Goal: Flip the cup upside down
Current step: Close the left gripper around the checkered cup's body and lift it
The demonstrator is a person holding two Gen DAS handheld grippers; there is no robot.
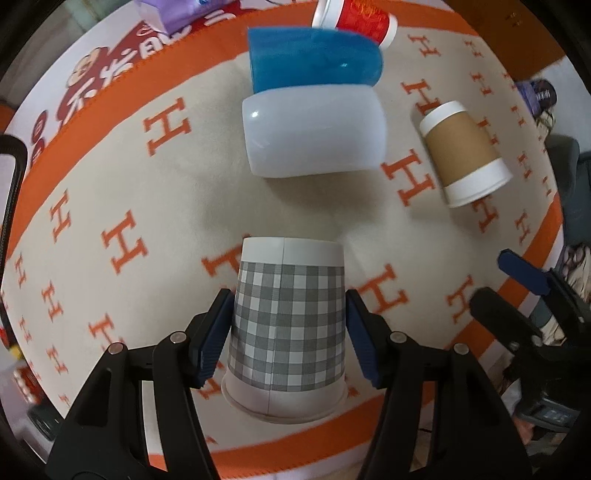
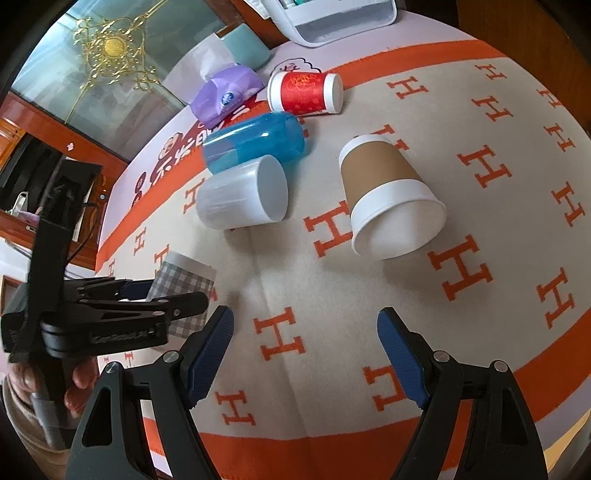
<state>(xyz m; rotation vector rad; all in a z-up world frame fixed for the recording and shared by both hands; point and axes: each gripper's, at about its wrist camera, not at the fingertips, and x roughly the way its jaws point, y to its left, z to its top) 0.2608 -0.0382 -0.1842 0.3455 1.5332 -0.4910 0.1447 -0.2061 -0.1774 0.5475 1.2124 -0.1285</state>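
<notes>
A grey checked paper cup (image 1: pixel 288 325) stands upside down on the cloth, rim down. My left gripper (image 1: pixel 286 334) sits around it with both blue pads at its sides; a thin gap shows at each pad. It also shows in the right wrist view (image 2: pixel 183 284), partly hidden by the left gripper (image 2: pixel 122 310). My right gripper (image 2: pixel 306 354) is open and empty above bare cloth. A brown paper cup (image 2: pixel 388 195) lies on its side ahead of it, mouth toward me.
A white plastic cup (image 1: pixel 314 133), a blue plastic cup (image 1: pixel 314 59) and a red paper cup (image 1: pixel 364 20) lie on their sides on the orange-and-cream H-patterned cloth (image 2: pixel 480 258). A purple tissue pack (image 2: pixel 225 92) and a white tray (image 2: pixel 332 18) sit at the far edge.
</notes>
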